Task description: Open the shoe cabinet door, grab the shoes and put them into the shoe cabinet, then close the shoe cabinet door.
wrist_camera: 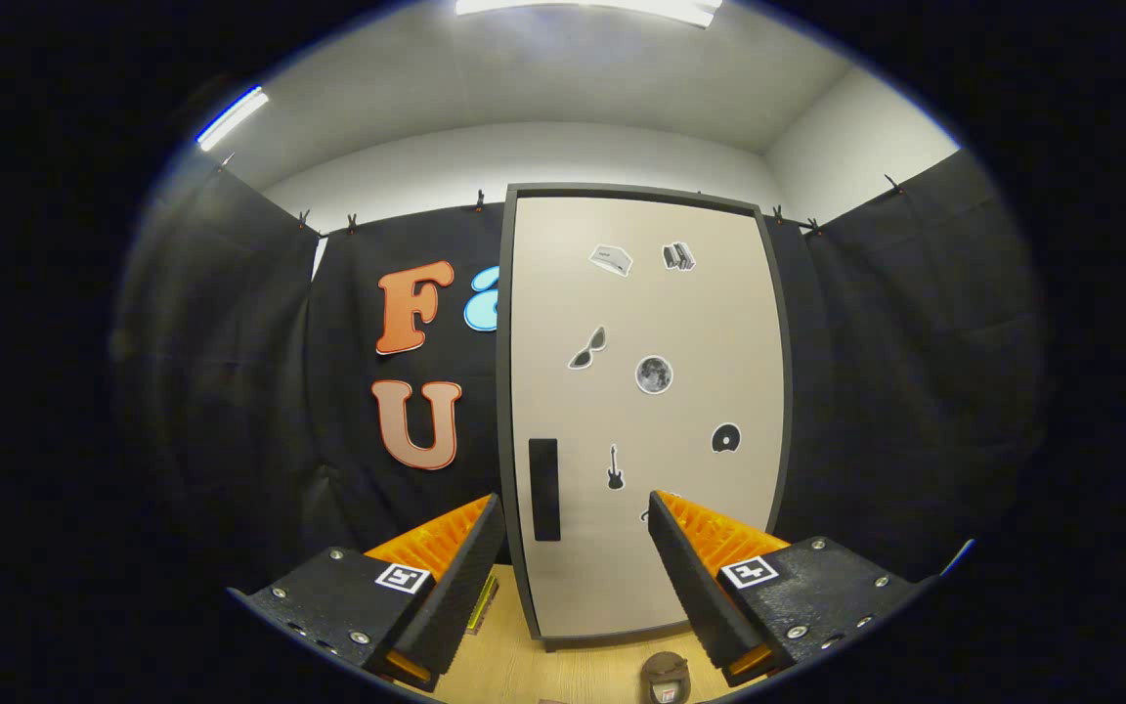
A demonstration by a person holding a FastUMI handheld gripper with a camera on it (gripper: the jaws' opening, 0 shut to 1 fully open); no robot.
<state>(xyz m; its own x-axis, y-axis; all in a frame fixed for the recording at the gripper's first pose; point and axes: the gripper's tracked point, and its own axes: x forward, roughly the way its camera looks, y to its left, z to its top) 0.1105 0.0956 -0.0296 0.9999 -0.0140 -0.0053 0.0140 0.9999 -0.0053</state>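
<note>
— Where does the tall beige shoe cabinet door (646,411) with its dark frame and small stickers lie from the hand-held gripper (577,518)?

— Straight ahead, beyond the fingers, upright and closed. Its slim black vertical handle (544,489) sits low by the door's left edge, between the two fingers but nearer the left one. Its long axis runs up and down.

— And the hand-held gripper itself?

— Wide open, holding nothing. The orange-ribbed fingers (446,536) point level at the door, one to each side of the handle.

— The shoes?

— A small brown shoe-like thing (666,677) lies on the pale wooden floor (534,675), below and between the fingers, just before the cabinet. I cannot tell more of it.

— So the coming move?

— Likely forward and a little left, to bring the handle between the fingers, then pull.
</note>
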